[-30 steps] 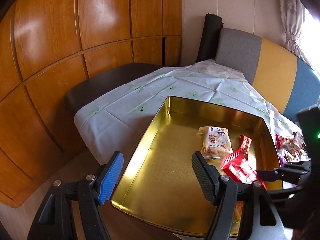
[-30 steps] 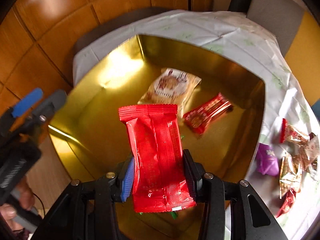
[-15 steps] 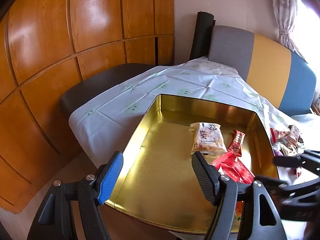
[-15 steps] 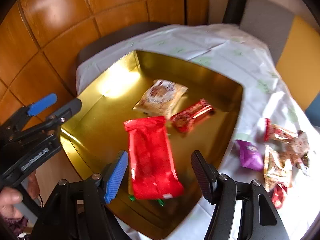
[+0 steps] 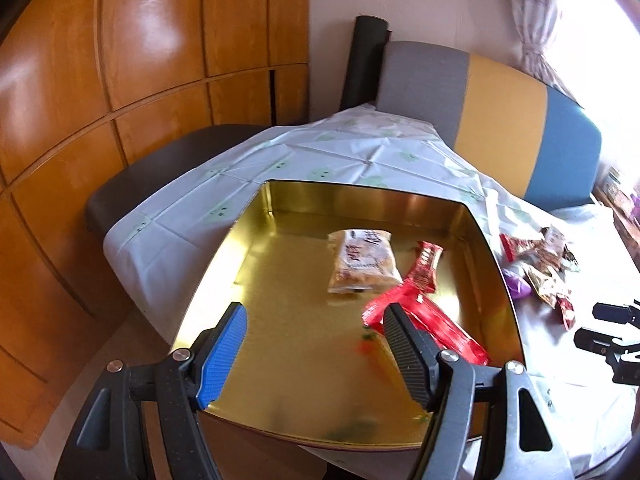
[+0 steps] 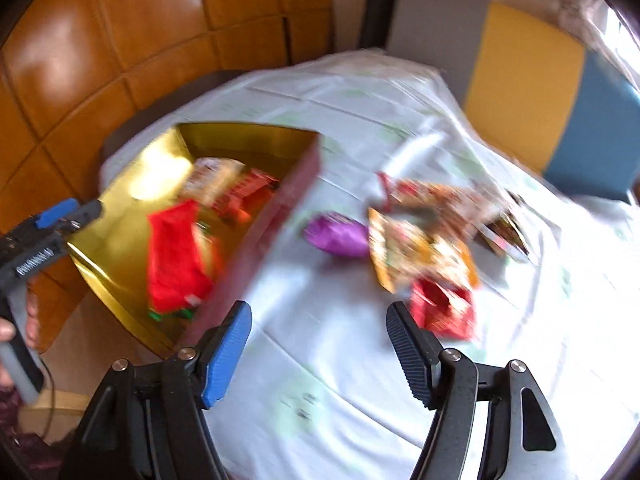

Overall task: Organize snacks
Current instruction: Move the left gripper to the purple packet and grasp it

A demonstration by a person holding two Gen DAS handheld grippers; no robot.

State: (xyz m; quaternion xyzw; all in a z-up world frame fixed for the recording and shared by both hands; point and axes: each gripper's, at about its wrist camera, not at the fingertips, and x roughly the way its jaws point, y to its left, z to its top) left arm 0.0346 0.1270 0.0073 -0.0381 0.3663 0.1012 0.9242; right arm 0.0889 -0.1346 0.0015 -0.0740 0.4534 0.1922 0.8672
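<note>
A gold tin tray (image 5: 288, 364) (image 6: 120, 216) holds a beige snack packet (image 5: 362, 260), a small red bar (image 5: 426, 266) and a large red packet (image 5: 436, 326) (image 6: 176, 258). A loose pile of snacks (image 6: 432, 224) (image 5: 540, 264) lies on the white tablecloth right of the tray, with a purple packet (image 6: 338, 234) and a red packet (image 6: 442, 308). My left gripper (image 5: 314, 344) is open and empty over the tray's near edge. My right gripper (image 6: 318, 344) is open and empty over the cloth, right of the tray, near the pile. The right wrist view is blurred.
A white patterned tablecloth (image 5: 320, 160) covers the table. A grey, yellow and blue bench back (image 5: 500, 120) stands behind it. A dark seat (image 5: 160, 168) and wooden wall panels (image 5: 120, 80) are at the left.
My right gripper opened and let the large red packet drop into the tray. It then swung right, out of the tray, over the cloth toward the snack pile. The left gripper barely moved.
</note>
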